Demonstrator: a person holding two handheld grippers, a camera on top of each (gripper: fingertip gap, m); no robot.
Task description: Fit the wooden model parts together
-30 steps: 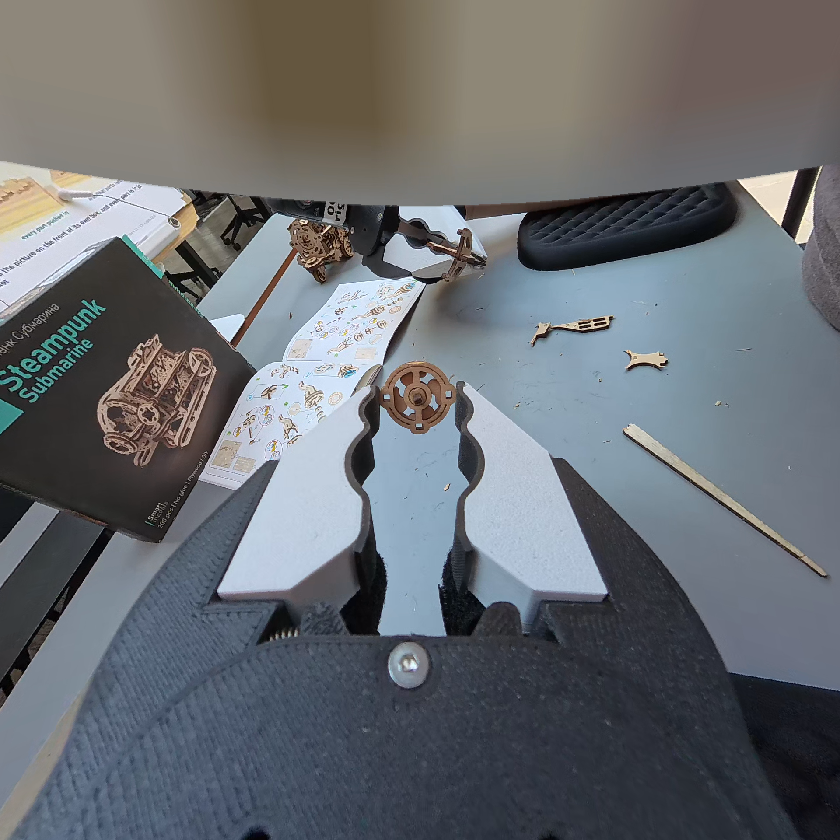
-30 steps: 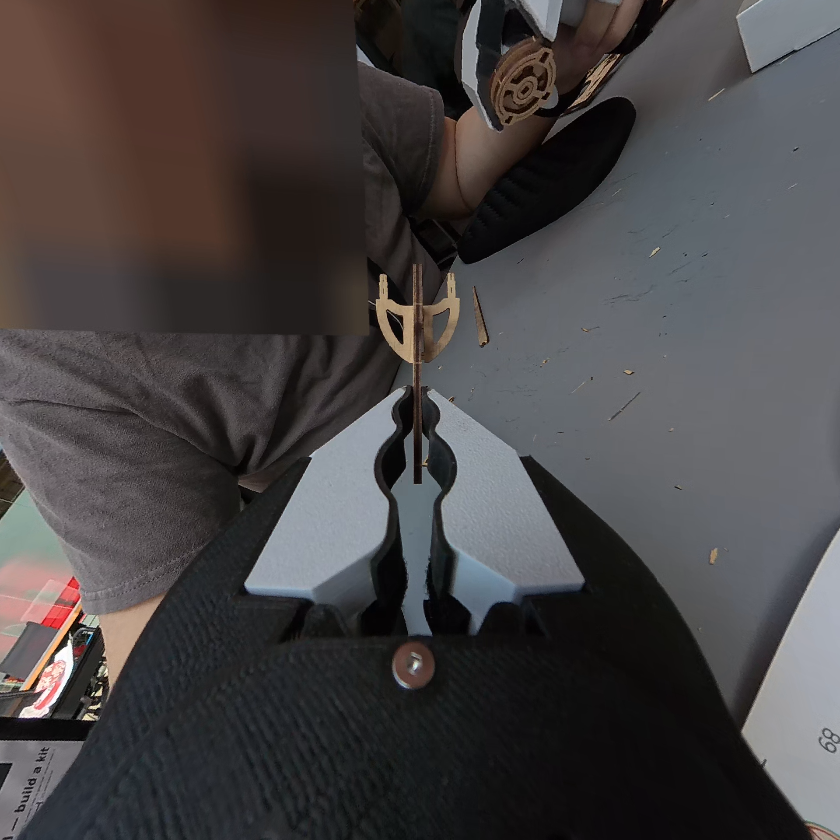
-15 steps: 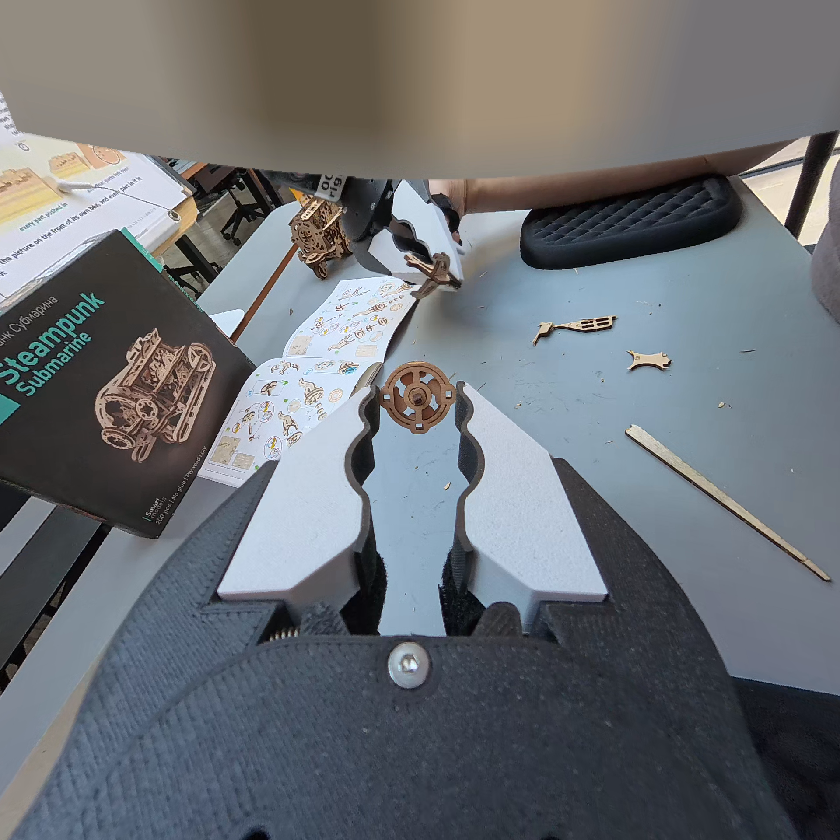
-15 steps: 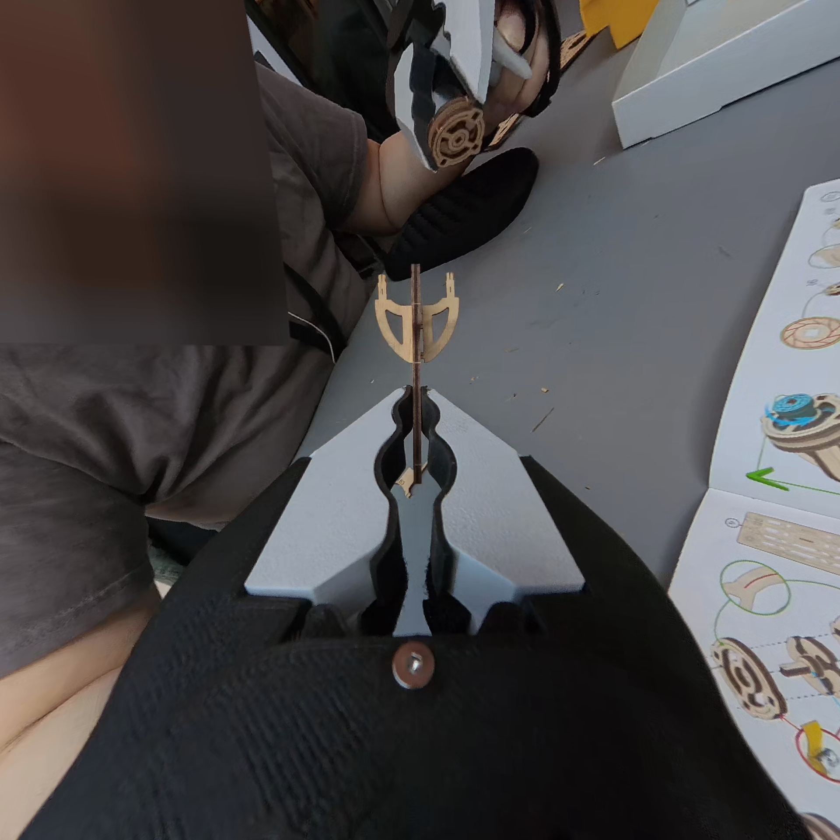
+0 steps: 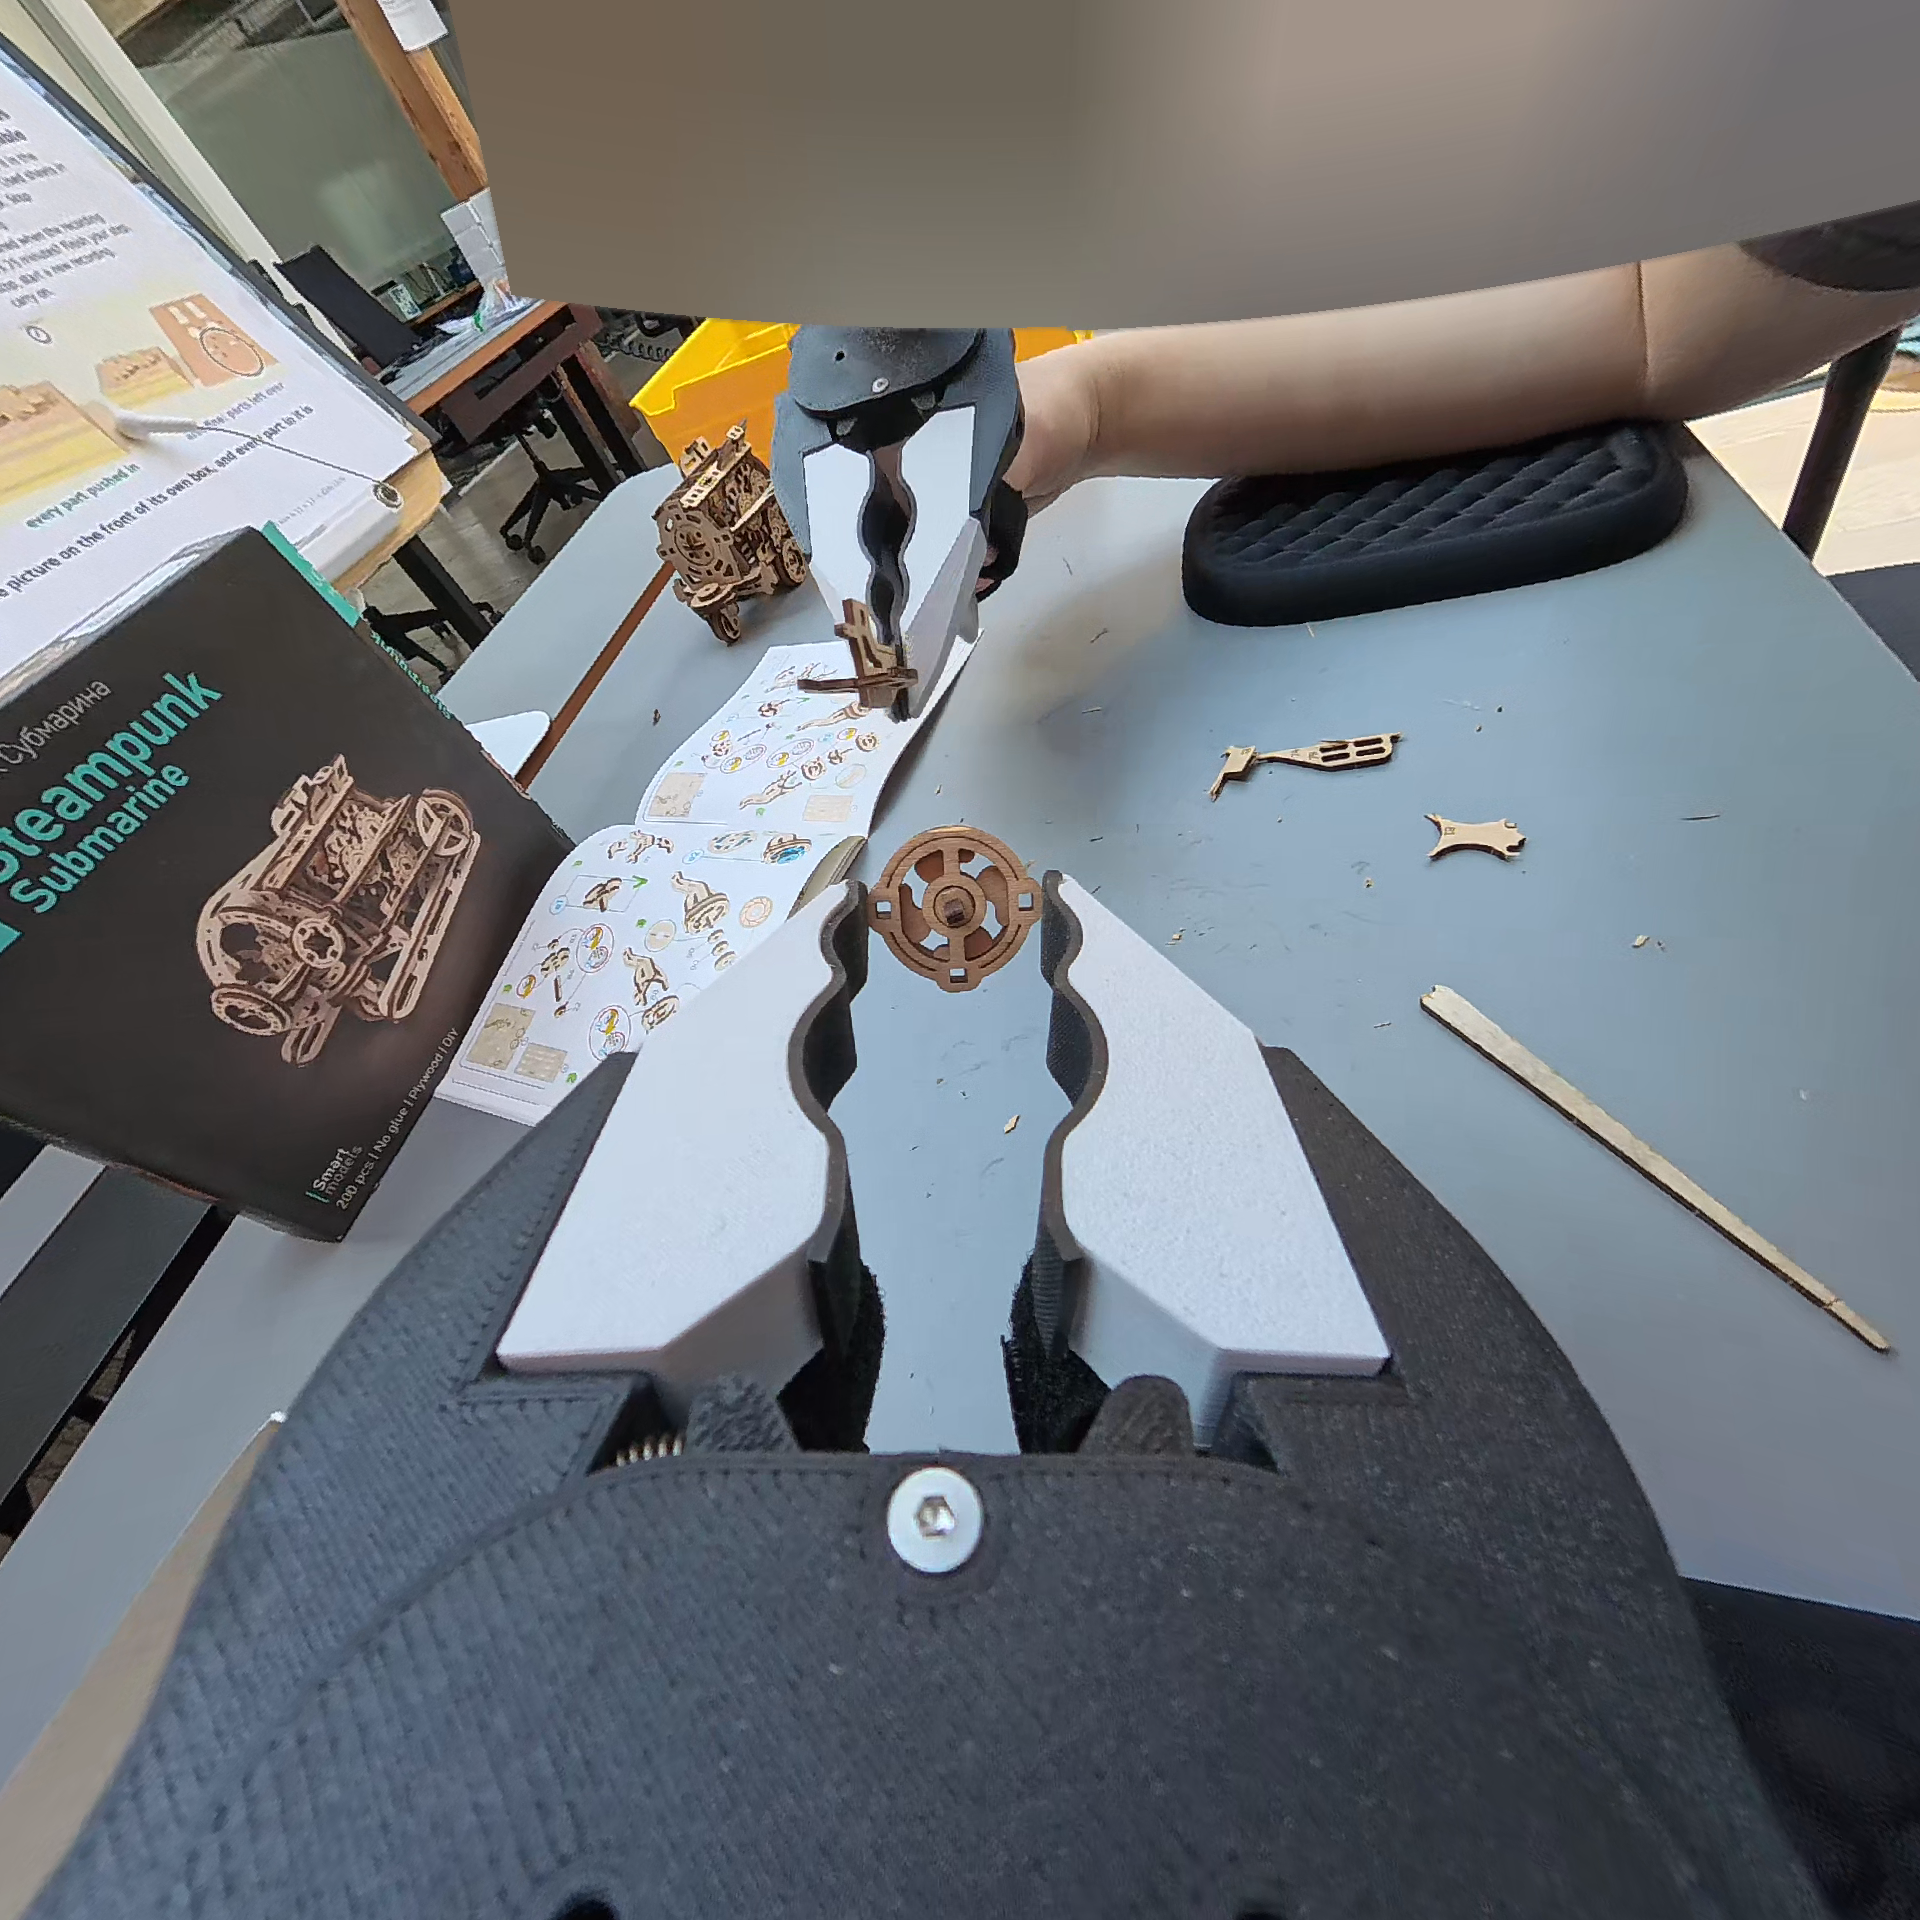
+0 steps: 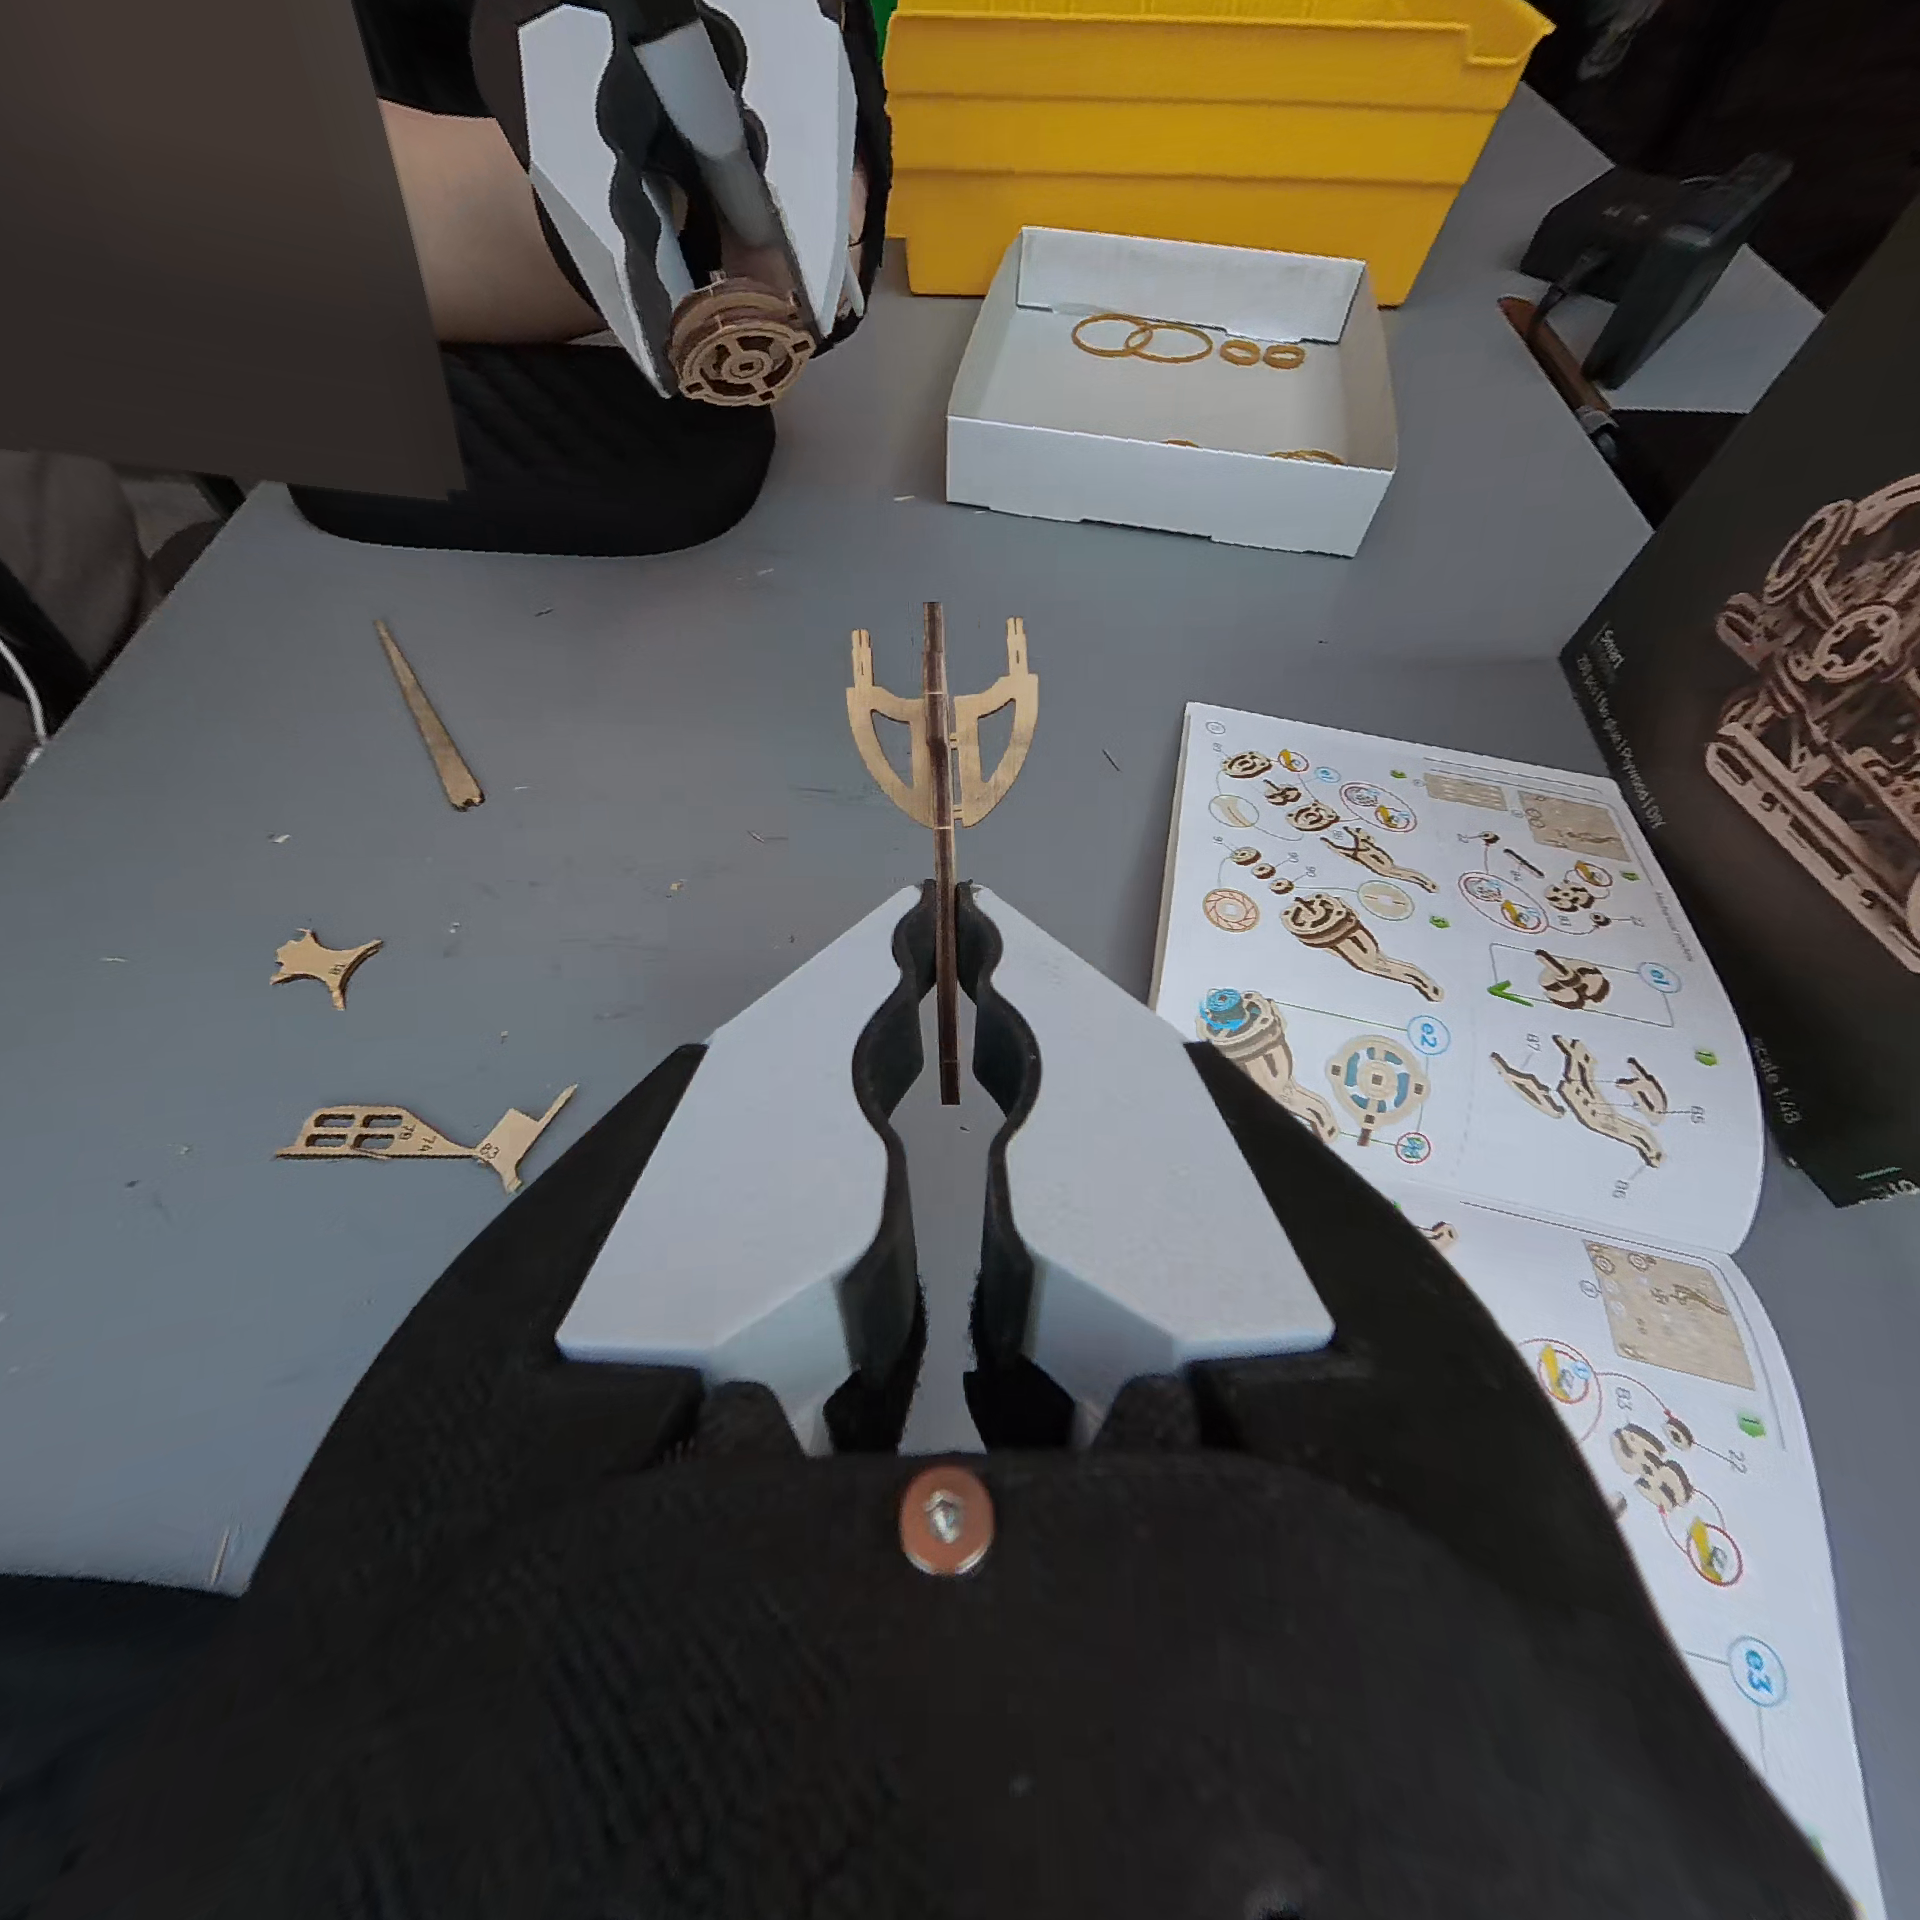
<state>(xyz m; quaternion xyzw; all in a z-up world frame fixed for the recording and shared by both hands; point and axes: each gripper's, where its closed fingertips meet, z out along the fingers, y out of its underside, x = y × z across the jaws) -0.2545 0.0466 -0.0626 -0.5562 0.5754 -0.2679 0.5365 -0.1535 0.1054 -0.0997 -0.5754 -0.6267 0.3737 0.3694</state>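
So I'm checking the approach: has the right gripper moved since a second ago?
Yes. In the left wrist view the right gripper has swung from beside the small finished model down over the instruction booklet, nearer the camera.

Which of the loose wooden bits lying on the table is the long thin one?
The stick, a narrow tapering strip lying apart from the others. The star-shaped scrap is small and spiky, and the windowed piece is broad with cut-out slots.

— What lies on the surface (image 6: 644,790)?
— A booklet (image 6: 1455,935) right of centre, a box (image 6: 1787,831) beside it.
— Behind?
— A tray (image 6: 1174,468), with a bin (image 6: 1184,135) behind it. Scraps (image 6: 416,1132) lie left.
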